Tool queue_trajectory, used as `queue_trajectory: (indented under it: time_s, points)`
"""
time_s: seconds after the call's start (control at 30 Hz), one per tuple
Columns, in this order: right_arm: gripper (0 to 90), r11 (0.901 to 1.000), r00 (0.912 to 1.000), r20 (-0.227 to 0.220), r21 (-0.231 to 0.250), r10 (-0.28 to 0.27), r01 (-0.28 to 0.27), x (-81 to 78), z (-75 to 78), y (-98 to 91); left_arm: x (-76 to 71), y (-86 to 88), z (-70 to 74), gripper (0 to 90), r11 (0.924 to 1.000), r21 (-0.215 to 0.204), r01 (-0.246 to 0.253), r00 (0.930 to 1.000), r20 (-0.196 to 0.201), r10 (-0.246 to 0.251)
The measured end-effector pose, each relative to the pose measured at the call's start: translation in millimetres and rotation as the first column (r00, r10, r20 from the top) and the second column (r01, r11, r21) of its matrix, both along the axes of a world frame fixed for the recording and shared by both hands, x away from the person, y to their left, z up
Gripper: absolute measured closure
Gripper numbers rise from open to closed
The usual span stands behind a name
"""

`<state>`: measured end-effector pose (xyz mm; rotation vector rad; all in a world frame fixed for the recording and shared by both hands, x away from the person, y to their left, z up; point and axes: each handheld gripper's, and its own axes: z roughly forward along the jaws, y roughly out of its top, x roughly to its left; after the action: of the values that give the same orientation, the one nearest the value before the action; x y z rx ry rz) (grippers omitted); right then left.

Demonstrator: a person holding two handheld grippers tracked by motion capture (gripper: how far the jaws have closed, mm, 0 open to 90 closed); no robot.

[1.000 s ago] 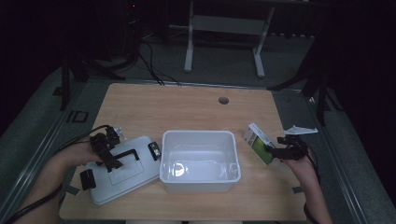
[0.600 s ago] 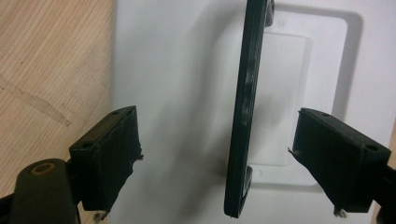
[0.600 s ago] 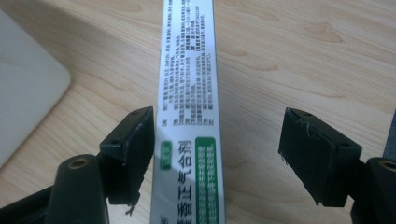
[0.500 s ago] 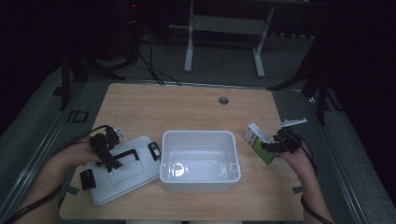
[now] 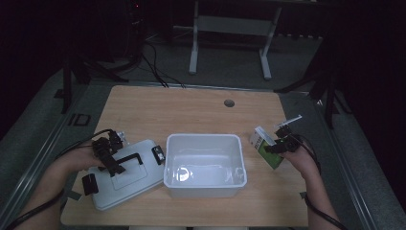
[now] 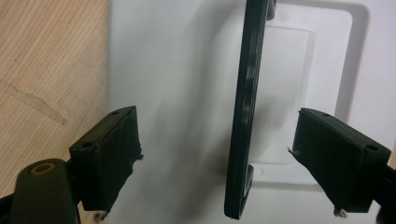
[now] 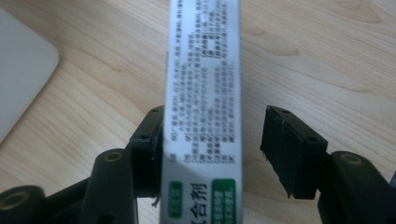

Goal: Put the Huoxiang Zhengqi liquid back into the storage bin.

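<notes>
1. Sitting open and empty in the middle of the table (image 5: 191,103): white bin (image 5: 205,165)
2. Lying flat at nine o'clock of the bin, not on it: lid (image 5: 125,176)
3. Hovering with jaws wide around the lid's black handle (image 6: 245,107), not pinching yet: left gripper (image 6: 233,158)
4. Closing in on the green and white box (image 7: 203,93) at three o'clock of the bin, one pad touching, other pad apart: right gripper (image 7: 219,154)
5. Still waiting to be done, by the look of it: gripping the box, putting it in the bin, closing the lid
</notes>
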<state>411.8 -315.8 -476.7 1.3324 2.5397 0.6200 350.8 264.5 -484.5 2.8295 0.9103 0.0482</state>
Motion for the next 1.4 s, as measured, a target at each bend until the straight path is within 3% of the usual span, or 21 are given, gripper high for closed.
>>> queue_trajectory:
  time_s: [0.23, 0.4, 0.73, 1.13, 1.4]
  points:
    - [56.6, 0.9981, 0.9973, -0.064, -0.046, 0.037, -0.040, 4.9, -0.7, 9.3, -0.2, -0.1, -1.1, 15.0, 1.0000, 0.007, 0.003, 1.0000, -0.004, -0.003]
    - [62.3, 0.9964, 0.9971, -0.064, -0.071, 0.041, -0.045, 4.9, -0.5, 12.0, -0.3, 0.8, -2.7, 15.0, 1.0000, 0.008, 0.003, 1.0000, -0.008, -0.003]
    - [64.7, 0.9925, 0.9957, -0.063, -0.098, 0.067, -0.073, 3.6, 5.4, 10.4, -0.1, 1.0, -1.8, 15.0, 0.9999, 0.010, 0.004, 1.0000, -0.008, -0.004]
    - [64.8, 0.9870, 0.9898, -0.022, -0.075, 0.141, -0.142, -10.6, 40.9, 4.4, 0.1, -0.7, 0.3, 15.0, 0.9999, 0.015, 0.004, 1.0000, -0.004, -0.004]
    - [64.9, 0.9698, 0.9734, -0.006, -0.084, 0.229, -0.229, -24.3, 68.7, 10.0, 0.0, -1.8, 1.5, 15.0, 0.9997, 0.021, 0.012, 0.9999, -0.002, -0.012]
